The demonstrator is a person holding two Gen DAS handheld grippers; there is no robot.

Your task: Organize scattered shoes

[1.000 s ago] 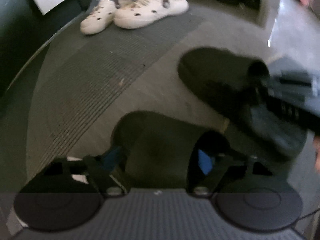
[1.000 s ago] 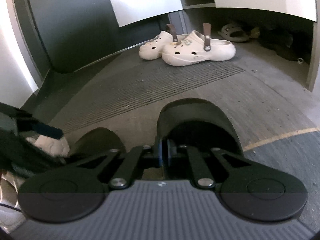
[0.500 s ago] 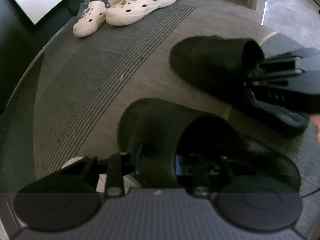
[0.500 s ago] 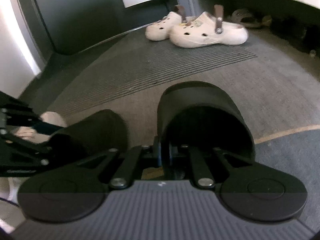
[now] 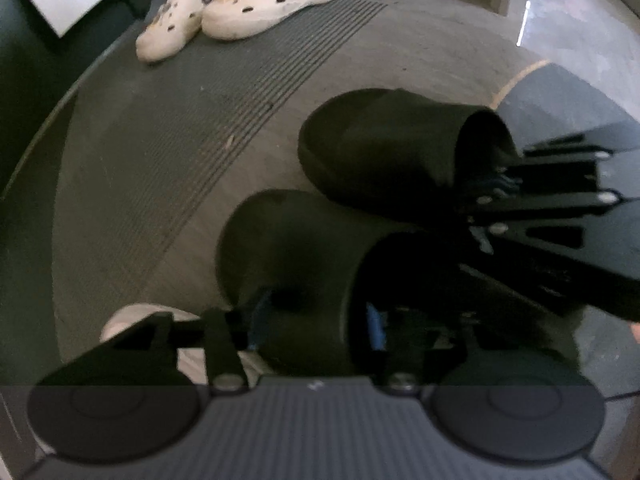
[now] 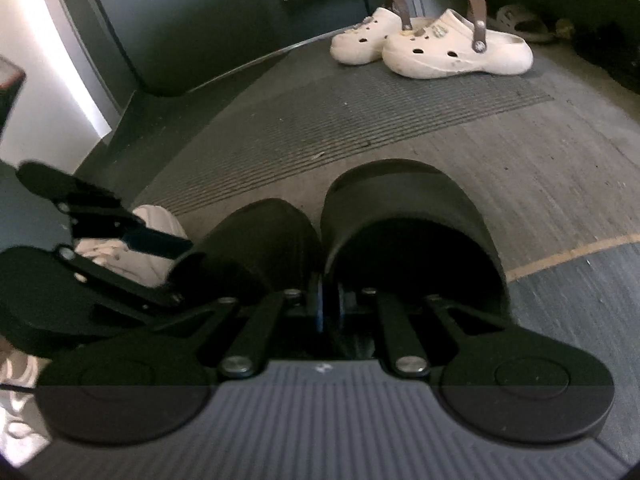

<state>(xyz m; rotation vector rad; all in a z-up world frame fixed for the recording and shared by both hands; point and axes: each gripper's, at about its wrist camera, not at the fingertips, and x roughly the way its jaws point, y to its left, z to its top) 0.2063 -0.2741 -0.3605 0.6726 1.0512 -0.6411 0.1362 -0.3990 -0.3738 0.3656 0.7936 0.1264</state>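
Two black slippers lie side by side on the floor, toes pointing away. The left slipper [image 5: 288, 248] [image 6: 256, 248] has part of its upper between the blue pads [image 5: 374, 326] of my left gripper [image 5: 316, 324] [image 6: 184, 272]. Those jaws are opening, and the pads stand off the slipper. My right gripper [image 6: 329, 308] [image 5: 488, 192] is shut on the inner edge of the right slipper [image 6: 404, 224] [image 5: 384, 148], at its opening. The two slippers touch along their sides.
A pair of white clogs [image 5: 240, 12] [image 6: 432, 48] stands at the far edge of a ribbed mat [image 5: 192, 148]. A pale shoe [image 5: 132, 316] [image 6: 132, 248] lies beside the left gripper. More shoes [image 6: 520, 24] sit under a cabinet. A yellow line [image 6: 560, 256] crosses the floor at right.
The right slipper has slid left with the right gripper until it rests against the left slipper. The left jaws narrowed on the left slipper's upper, then spread apart again.
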